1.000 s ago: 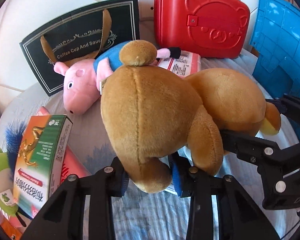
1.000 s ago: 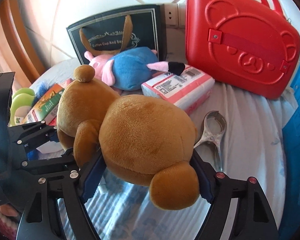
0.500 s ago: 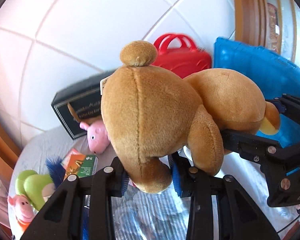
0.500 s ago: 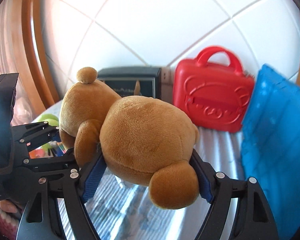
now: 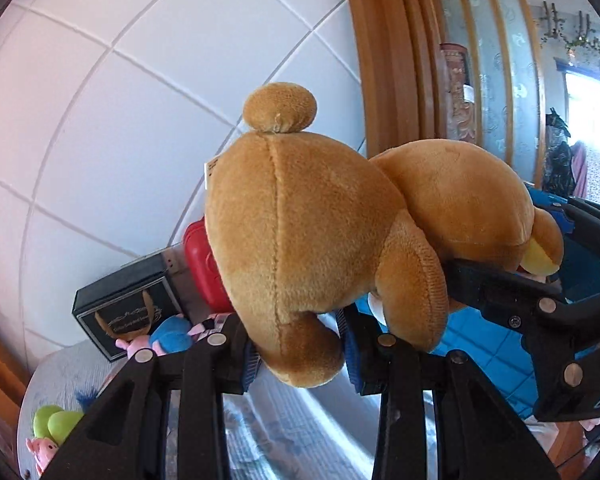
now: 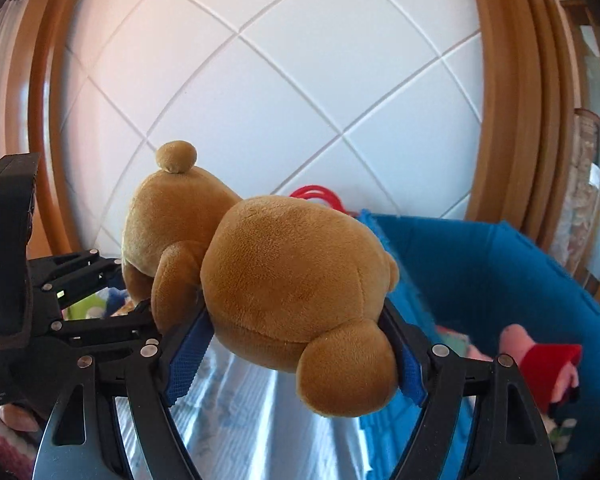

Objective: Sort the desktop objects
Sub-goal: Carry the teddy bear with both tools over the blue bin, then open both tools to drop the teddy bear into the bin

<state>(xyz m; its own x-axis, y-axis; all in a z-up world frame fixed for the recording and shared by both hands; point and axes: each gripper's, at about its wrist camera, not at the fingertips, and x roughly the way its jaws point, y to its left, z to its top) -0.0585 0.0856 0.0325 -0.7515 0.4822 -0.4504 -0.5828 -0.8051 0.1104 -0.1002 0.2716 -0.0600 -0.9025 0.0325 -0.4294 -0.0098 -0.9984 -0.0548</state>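
Since the last frames both grippers have carried the brown plush bear (image 5: 320, 232) higher; the red case (image 5: 202, 268) and black box (image 5: 128, 308) have dropped low in the left view and white wall fills the background. I see the bear held in the air between the two tools, clear of the cloth-covered table (image 6: 236, 412). Blue bin (image 6: 500, 280) sits just right of the bear, with a pink and red plush (image 6: 540, 364) inside. My right gripper (image 6: 296, 356) is spread wide, blue pads pressed on either side of the bear's head. My left gripper (image 5: 300, 350) is narrower, pinching one foot of the bear between its pads.
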